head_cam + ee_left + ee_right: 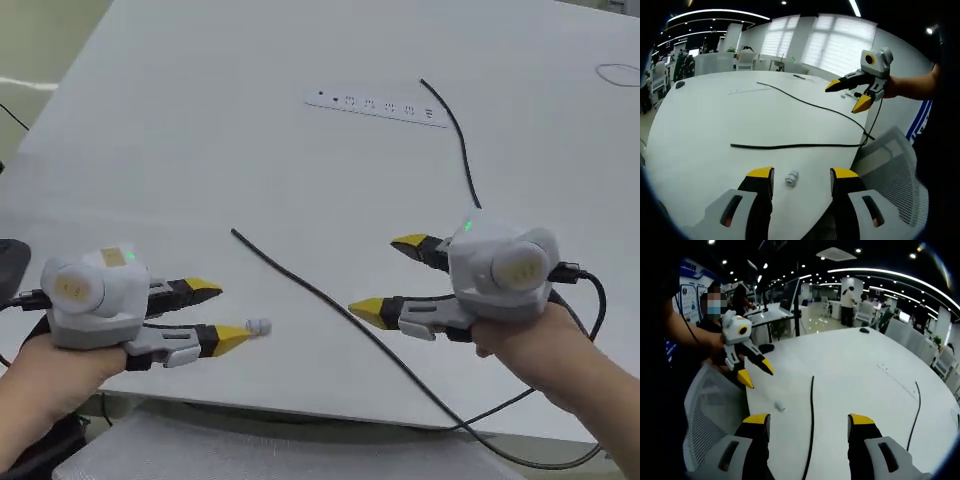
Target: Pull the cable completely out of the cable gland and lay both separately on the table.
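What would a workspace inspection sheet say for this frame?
Surface: white tabletop, no marks seen.
Job's things: thin black cable lies flat; small white plastic cable gland lies apart from it, near the left gripper.
Clutter: white power strip at the far side.
Grippers: left gripper and right gripper open, empty.
Cables: second black cable curves by the strip; black lead trails from the right gripper.
Surroundings: grey mesh chair at the table edge; office with people beyond.

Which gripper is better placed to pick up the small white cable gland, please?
Left. The cable gland lies just ahead of the open jaws of the left gripper; the right gripper hovers farther off, over the black cable.
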The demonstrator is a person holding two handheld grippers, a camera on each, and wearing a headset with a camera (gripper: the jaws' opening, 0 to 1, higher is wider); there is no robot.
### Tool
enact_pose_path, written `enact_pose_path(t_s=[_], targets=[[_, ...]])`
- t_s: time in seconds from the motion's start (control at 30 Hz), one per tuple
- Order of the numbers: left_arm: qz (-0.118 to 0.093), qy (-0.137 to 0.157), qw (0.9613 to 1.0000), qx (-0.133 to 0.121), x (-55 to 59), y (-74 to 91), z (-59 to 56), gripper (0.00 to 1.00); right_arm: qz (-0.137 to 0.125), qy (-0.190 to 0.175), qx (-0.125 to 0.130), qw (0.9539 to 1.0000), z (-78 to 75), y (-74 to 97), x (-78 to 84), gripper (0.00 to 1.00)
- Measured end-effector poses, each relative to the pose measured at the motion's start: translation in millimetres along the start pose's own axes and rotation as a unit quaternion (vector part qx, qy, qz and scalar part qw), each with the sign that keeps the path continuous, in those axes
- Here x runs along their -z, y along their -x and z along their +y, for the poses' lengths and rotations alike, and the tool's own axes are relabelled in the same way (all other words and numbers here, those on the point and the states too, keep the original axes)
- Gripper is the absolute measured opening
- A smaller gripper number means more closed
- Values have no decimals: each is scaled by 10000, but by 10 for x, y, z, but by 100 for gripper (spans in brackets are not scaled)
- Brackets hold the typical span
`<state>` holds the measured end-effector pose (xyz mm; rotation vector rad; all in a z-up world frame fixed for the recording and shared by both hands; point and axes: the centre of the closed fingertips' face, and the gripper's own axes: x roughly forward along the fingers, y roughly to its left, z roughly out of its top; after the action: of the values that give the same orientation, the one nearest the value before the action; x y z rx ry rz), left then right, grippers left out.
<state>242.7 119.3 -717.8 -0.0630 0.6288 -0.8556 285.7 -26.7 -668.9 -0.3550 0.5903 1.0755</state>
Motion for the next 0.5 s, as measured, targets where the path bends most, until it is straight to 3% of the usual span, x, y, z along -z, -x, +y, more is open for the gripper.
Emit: enact_pose_path(t_s=[0.3, 0.5], targets=[[-205, 188, 9996, -82, -54, 228, -38, 54, -109, -575, 65, 9983, 167, 225, 350, 75], [-160, 171, 9995, -195, -63, 321, -4, 64, -61, -976, 284, 9948, 163, 361, 640, 77]])
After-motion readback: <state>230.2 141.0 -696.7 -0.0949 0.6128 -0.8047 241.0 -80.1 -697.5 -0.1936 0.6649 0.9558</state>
